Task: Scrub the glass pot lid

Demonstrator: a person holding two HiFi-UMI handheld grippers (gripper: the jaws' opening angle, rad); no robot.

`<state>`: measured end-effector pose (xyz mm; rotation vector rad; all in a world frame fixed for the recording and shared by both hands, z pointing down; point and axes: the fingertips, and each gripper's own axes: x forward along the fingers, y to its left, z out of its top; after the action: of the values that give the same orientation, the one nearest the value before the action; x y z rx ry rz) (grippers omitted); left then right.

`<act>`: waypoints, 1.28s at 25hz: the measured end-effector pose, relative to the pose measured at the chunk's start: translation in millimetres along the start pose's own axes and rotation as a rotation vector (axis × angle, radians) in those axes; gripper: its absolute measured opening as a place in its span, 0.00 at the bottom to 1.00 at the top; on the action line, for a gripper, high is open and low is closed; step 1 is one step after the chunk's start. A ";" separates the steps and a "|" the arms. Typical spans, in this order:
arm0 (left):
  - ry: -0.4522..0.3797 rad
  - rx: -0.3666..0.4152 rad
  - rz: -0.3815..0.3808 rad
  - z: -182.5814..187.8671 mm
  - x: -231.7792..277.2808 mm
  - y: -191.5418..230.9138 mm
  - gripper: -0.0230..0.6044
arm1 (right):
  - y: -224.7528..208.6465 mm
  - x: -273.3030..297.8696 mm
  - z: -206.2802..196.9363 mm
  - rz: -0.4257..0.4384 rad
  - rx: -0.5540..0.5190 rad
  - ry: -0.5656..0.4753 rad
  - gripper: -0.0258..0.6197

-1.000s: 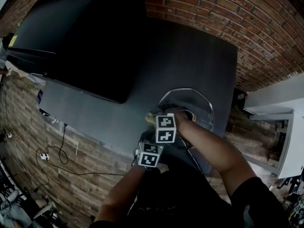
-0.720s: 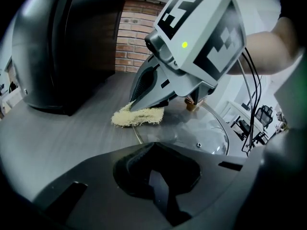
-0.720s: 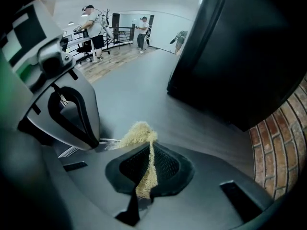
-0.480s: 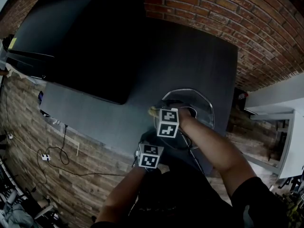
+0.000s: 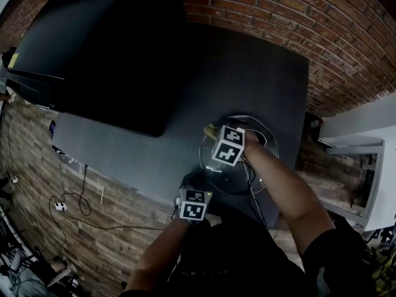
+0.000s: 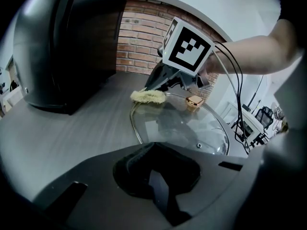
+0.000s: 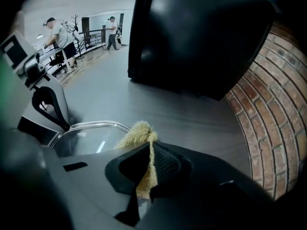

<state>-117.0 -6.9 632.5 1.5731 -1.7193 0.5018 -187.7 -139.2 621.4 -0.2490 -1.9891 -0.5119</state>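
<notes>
Nearest, at the 6 o'clock rim of the glass pot lid (image 6: 192,128), the left gripper (image 6: 157,176) has its jaws drawn narrow, apparently pinched on the glass edge. This is judged a steadying hold that keeps the lid from sliding on the dark table (image 6: 72,123) under the scrubbing strokes. The lid lies flat with its dome up, toward the table's 5 o'clock edge in the head view. A small steam vent (image 6: 197,146) shows in the glass near the left gripper. Beyond, the right gripper (image 7: 146,169) is clamped on a yellow fibrous scrubber (image 7: 136,131), angled downward so that the free tuft bears on the lid's rim at about 10 o'clock. That part of the rim is apparently the part being worked. The gold knob (image 6: 194,102) stands near the lid's middle, just beside this gripper and untouched. Cables (image 6: 230,71) trail back along the forearm, clear of the glass. Farther off, at 10 o'clock, a large black object (image 6: 62,42) rests on the table, well apart from the lid, and a brick wall (image 6: 139,37) closes the far side at 12 o'clock. Count: two grippers, one lid, one knob, one vent, one scrubber, one black object, and two distant people (image 7: 57,32) in the right gripper view
</notes>
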 end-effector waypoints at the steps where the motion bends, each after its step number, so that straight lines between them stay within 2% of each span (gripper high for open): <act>1: 0.001 -0.001 0.000 -0.4 0.0 0.2 0.09 | -4.7 -0.7 -3.7 -0.008 0.017 0.002 0.08; 11: 0.019 0.006 -0.004 1.0 -0.2 0.6 0.09 | -40.7 -8.7 -46.5 -0.065 0.160 0.029 0.08; 18: 0.010 -0.003 -0.012 1.7 1.5 0.6 0.09 | -62.3 -19.9 -91.1 -0.114 0.258 0.064 0.08; 32: 0.015 0.000 -0.015 1.6 1.3 2.7 0.09 | -64.7 -48.2 -167.0 -0.173 0.412 0.118 0.08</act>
<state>-120.0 -8.5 632.9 1.5771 -1.6952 0.5057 -57.1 -270.8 627.3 0.2060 -1.9587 -0.2082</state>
